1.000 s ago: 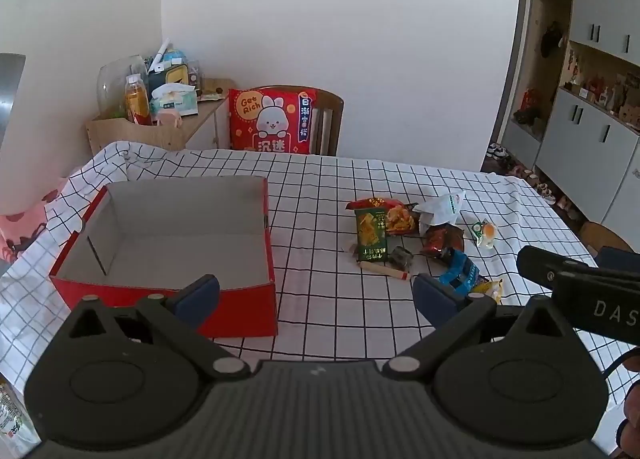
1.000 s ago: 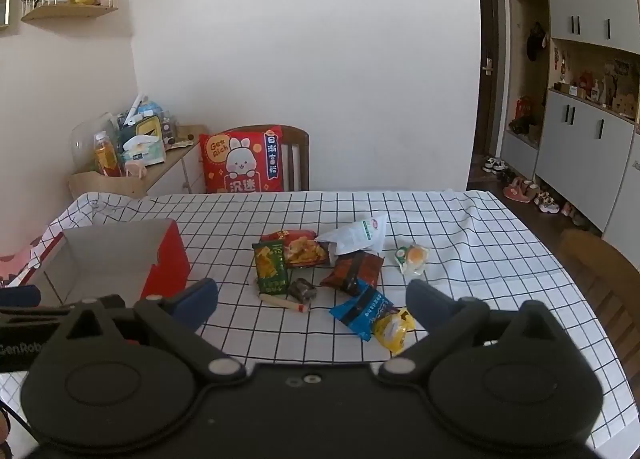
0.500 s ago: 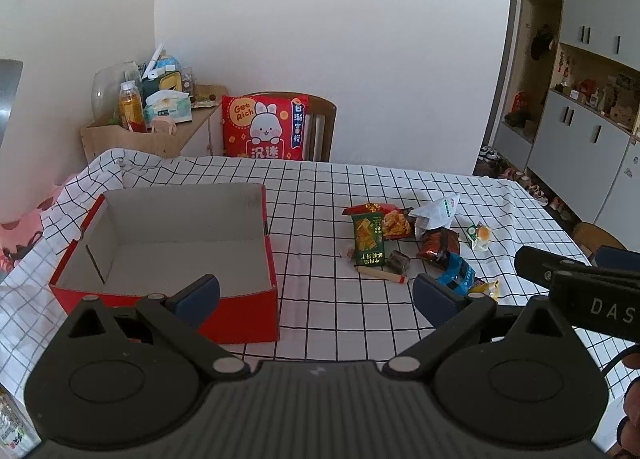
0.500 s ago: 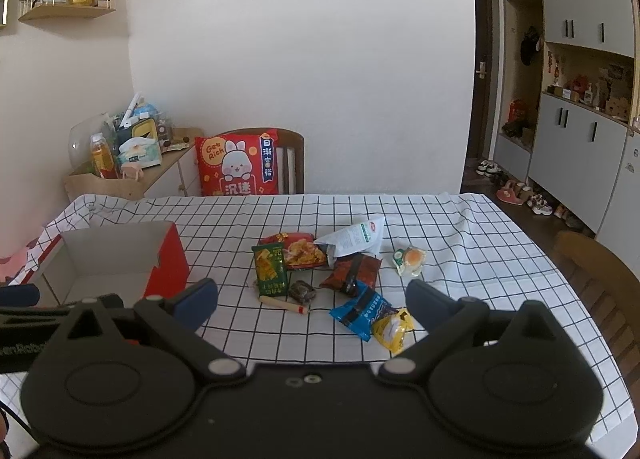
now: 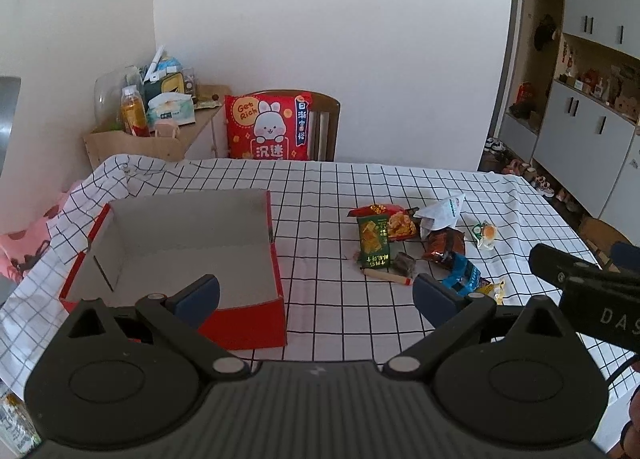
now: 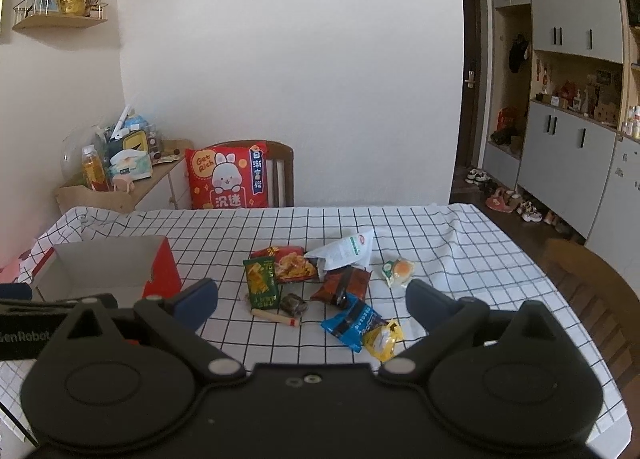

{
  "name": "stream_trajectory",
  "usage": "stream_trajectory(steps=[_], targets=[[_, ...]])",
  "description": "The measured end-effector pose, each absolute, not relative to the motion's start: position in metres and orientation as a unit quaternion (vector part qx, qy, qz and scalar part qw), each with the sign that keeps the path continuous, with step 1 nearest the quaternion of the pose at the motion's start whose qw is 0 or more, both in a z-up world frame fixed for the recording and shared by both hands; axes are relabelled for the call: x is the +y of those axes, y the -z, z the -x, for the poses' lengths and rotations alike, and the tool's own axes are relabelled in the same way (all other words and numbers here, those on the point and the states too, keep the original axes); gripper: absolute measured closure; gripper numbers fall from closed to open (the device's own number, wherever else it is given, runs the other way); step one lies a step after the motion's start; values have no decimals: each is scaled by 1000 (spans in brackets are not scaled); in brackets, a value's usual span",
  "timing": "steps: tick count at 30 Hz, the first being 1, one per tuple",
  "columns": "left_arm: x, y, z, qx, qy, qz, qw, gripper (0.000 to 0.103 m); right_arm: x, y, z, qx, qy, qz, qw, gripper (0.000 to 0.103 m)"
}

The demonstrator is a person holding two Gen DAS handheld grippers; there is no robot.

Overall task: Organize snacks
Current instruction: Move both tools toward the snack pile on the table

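Note:
An empty red box (image 5: 240, 323) with a grey inside stands on the checked tablecloth (image 5: 320, 187) at the left; it also shows in the right wrist view (image 6: 160, 271). Several snack packets lie in a pile mid-table: a green packet (image 6: 262, 283), a red chips bag (image 6: 294, 265), a white packet (image 6: 346, 253), a dark red packet (image 6: 342, 285), a blue packet (image 6: 354, 323), a yellow packet (image 6: 382, 341), a sausage stick (image 6: 276, 317) and an egg-print pouch (image 6: 400, 271). My left gripper (image 5: 316, 293) is open and empty above the box's near right corner. My right gripper (image 6: 312, 297) is open and empty above the near side of the pile.
A wooden chair with a red rabbit cushion (image 6: 228, 177) stands at the table's far side. A side shelf with bottles and tissues (image 6: 116, 171) is at the back left. Another chair (image 6: 592, 287) is at the right edge. Cabinets line the right wall.
Both cameras have pulled back and risen a little, so the table, box and snacks sit lower and smaller in view. Both grippers stay open; nothing on the table has moved.

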State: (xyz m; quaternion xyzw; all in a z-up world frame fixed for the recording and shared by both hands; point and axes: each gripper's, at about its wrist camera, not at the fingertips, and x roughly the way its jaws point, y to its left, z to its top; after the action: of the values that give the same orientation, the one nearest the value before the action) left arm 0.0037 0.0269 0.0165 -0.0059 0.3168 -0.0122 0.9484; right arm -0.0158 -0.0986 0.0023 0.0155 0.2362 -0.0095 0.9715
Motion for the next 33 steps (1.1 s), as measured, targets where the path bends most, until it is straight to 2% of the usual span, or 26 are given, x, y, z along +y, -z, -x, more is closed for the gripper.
stream_trajectory(steps=[9,33], targets=[[26,-29,-4,314,22,16,949,0,-99,-14,13,223,20,-11,975,4],[22,-24,-3,325,39,26,944,0,-99,-7,14,245,25,-34,969,4]])
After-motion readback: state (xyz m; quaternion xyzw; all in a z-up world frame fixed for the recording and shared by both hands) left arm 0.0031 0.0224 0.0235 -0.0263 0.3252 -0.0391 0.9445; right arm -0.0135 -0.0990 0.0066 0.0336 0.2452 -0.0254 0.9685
